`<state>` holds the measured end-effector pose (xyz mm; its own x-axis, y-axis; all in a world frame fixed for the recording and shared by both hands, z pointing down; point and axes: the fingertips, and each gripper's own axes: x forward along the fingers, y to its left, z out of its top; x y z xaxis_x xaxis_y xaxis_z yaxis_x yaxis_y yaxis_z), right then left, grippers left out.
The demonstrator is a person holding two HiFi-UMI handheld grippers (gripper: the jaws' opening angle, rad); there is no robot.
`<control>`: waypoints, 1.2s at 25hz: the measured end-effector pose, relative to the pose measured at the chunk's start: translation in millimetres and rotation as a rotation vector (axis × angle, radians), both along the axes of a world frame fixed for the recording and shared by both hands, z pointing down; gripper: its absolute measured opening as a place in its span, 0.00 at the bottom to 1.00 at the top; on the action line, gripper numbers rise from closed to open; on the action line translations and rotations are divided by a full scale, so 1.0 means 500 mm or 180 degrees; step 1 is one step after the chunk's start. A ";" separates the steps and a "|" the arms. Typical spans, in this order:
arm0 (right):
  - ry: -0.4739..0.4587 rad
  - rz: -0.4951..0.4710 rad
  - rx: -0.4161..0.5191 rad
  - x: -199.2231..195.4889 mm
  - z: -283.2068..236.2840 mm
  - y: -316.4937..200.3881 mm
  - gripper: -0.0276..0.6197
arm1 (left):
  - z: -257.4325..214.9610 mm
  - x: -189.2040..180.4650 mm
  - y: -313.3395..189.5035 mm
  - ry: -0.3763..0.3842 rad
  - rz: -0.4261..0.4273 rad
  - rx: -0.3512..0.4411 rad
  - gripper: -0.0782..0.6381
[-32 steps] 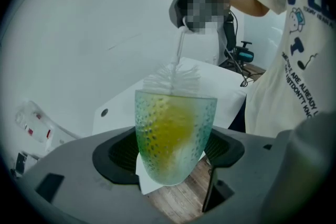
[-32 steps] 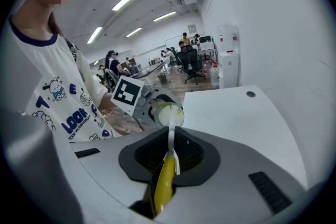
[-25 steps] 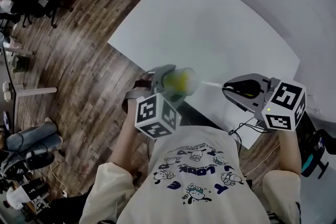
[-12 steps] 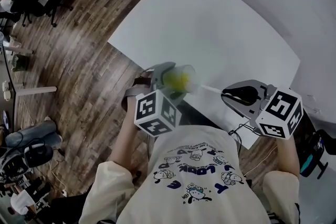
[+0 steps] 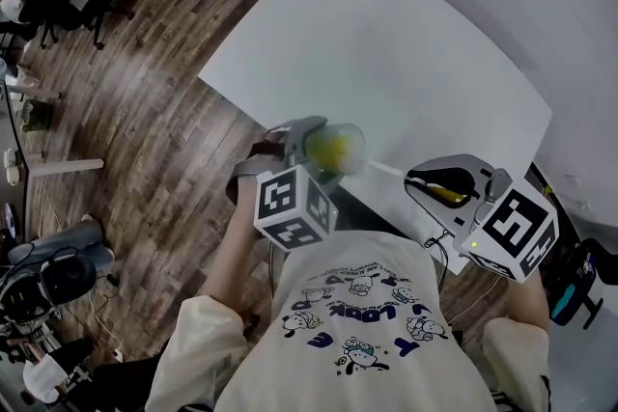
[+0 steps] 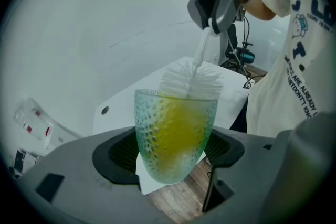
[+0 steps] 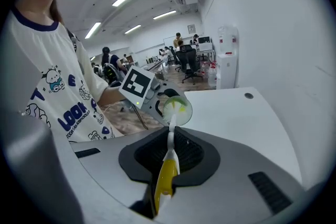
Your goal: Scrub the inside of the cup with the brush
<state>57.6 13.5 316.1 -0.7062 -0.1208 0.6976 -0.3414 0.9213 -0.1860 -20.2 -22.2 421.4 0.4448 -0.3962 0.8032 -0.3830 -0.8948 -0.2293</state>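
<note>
Left gripper [image 6: 173,152] is clamping the cup [image 6: 176,134] between its two dark pads, one on each side of the dimpled glass wall, so it's squeezing the cup, not empty. Right gripper [image 7: 169,157] is pinching the brush [image 7: 166,178] by its yellow handle, jaws pressed in on it, with the thin white stem poking out past the tips.

The bit that matters for the next stroke, going by the head view: the cup is sitting at roughly 10 o'clock from the right gripper, held up in the air over the near edge of the white table [image 5: 406,63], just in front of the person's chest. It's tipped over with its mouth facing back toward the right gripper, around 4 o'clock. The brush's long axis is running straight along that same line, handle at the right gripper, bristles at the cup. In the left gripper view the white bristle head is sitting at the rim, part of it fluffing out above the lip. Something yellow is showing through the wall, but I can't tell if that's part of the brush head. So I'd guess we're mid-scrub, and the next push needs to go along the stem into the cup, toward 10 o'clock.

Writing: I'm only reading "LOOK" on the person's shirt [image 7: 73,113], next to cartoon dogs. The smaller line is too tiny to read. The cup isn't showing any label, and the marker cubes [image 5: 294,207] are just wearing black-and-white squares
</note>
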 end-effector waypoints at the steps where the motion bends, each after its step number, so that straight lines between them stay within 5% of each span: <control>1: 0.0009 -0.0005 0.0031 -0.002 -0.003 0.000 0.11 | 0.001 0.001 0.001 -0.0013 0.0008 -0.0002 0.63; 17: 0.0024 -0.0021 0.0186 -0.010 -0.026 -0.022 0.11 | 0.007 0.006 0.006 -0.0353 0.0202 0.0382 0.63; 30: -0.0374 0.0286 -0.0357 0.028 -0.009 -0.032 0.11 | -0.022 0.014 0.012 0.0040 0.0140 0.0402 0.63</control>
